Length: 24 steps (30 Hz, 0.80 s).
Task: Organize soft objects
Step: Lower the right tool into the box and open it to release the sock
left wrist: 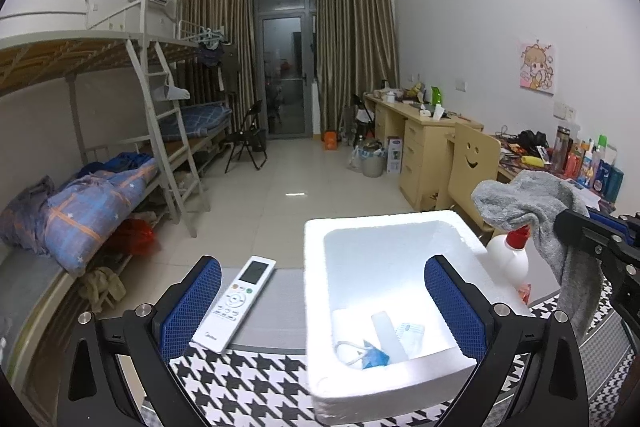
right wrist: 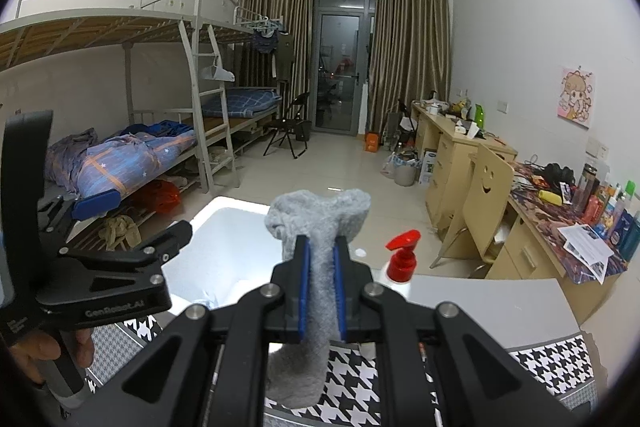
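A grey fluffy sock [right wrist: 318, 227] hangs pinched between the blue pads of my right gripper [right wrist: 320, 247], which is shut on it; its ends flop above and below the jaws. In the left wrist view the same sock [left wrist: 532, 203] dangles at the right from the right gripper [left wrist: 576, 227]. My left gripper [left wrist: 322, 279] stands wide open with nothing between its pads, spanning the near left rim of a white foam box [left wrist: 316, 231]. The box [right wrist: 224, 223] holds a blue scrap, a clear tube and a cord. Seen from the right wrist, the left gripper [right wrist: 136, 219] is open at the left.
A white remote control [left wrist: 236, 303] lies left of the box on a grey surface. A white bottle with a red pump [left wrist: 508, 259] [right wrist: 402, 259] stands right of the box. Houndstooth cloth [left wrist: 248, 379] covers the near tabletop. Bunk beds stand at the left, desks at the right.
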### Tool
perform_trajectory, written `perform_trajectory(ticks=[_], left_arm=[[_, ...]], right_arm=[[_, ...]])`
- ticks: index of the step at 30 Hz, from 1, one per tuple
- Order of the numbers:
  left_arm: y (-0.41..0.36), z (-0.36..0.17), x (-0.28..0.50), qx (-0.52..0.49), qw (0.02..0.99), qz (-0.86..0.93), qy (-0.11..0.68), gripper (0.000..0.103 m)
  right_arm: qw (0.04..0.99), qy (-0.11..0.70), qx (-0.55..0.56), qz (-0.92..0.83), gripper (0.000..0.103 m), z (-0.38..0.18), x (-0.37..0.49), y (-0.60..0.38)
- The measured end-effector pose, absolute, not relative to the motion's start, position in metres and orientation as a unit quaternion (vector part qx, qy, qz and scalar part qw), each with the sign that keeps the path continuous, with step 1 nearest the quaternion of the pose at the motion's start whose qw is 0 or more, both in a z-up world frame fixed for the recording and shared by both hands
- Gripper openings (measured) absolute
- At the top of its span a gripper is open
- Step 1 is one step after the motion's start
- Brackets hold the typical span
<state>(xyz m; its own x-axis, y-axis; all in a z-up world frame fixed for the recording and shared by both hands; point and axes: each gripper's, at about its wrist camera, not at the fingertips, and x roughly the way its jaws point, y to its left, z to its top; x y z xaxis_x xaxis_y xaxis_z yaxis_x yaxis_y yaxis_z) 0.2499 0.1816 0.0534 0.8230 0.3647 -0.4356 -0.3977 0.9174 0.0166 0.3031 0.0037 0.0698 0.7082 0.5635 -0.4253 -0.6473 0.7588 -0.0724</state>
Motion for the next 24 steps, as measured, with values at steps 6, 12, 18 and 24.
perform_trajectory(ticks=[6,12,18,24], left_arm=[[0.191,0.054,0.236,-0.04,0.952,0.212,0.216,0.102],[0.2,0.053,0.224,-0.043,0.95,0.222,0.214,0.102],[0.207,0.053,0.213,-0.046,0.949,0.232,0.21,0.102],[0.21,0.051,0.203,-0.05,0.948,0.233,0.21,0.102]], right_arm=[[0.913,0.194,-0.112,0.339,0.014,0.069,0.303,0.016],[0.908,0.202,-0.109,0.349,0.014,0.067,0.307,0.025],[0.905,0.208,-0.111,0.355,0.014,0.064,0.311,0.034],[0.902,0.216,-0.115,0.355,0.014,0.061,0.315,0.045]])
